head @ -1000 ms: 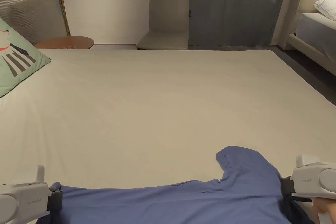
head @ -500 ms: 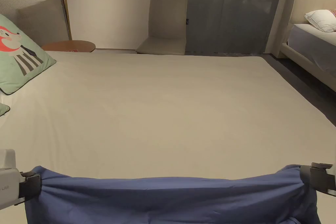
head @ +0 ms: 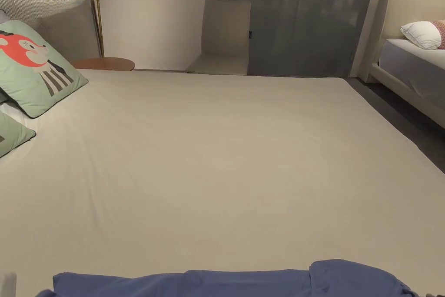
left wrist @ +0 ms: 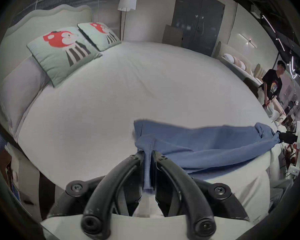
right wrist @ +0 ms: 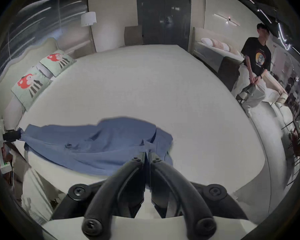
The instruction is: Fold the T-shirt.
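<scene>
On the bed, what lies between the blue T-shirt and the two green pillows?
Nothing: bare sheet of the bed runs from the T-shirt to the green pillows in the head view, and in the left gripper view too.

I see a wide bed [head: 226, 145] with a pale sheet. Two green cushions [head: 37, 67] lie at its left end, and the blue T-shirt [head: 243, 282] is stretched along its near edge.

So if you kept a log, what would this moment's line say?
left tongs: shut on blue cotton T-shirt | right tongs: shut on T-shirt | T-shirt: stretched between both, at near edge of white bed
</scene>
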Demonstrator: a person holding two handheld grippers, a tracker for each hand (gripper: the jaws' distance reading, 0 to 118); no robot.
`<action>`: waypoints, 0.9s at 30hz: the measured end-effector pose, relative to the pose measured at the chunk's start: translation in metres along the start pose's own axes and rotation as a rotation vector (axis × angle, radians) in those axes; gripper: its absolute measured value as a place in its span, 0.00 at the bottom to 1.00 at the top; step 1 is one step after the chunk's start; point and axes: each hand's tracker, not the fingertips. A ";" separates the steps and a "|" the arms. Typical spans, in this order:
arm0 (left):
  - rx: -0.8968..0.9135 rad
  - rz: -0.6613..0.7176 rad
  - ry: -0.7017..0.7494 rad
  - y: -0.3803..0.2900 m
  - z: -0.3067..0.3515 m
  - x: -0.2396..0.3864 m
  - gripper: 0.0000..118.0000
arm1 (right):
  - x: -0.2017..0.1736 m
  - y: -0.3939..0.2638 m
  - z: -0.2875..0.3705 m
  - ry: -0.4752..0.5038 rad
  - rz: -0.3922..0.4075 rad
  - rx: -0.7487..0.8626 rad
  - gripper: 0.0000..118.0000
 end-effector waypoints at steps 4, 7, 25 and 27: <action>-0.032 0.023 0.003 -0.018 -0.018 -0.011 0.03 | 0.004 -0.020 -0.014 -0.038 0.005 -0.033 0.03; -0.043 0.027 0.016 -0.024 -0.029 -0.014 0.03 | 0.008 -0.026 -0.025 -0.043 -0.030 -0.040 0.03; 0.586 -0.013 -0.035 0.028 0.070 0.066 0.90 | -0.101 0.020 0.056 -0.201 0.004 0.675 0.86; 0.630 -0.054 -0.036 0.032 0.076 0.082 0.86 | -0.121 0.024 0.061 -0.236 -0.004 0.741 0.84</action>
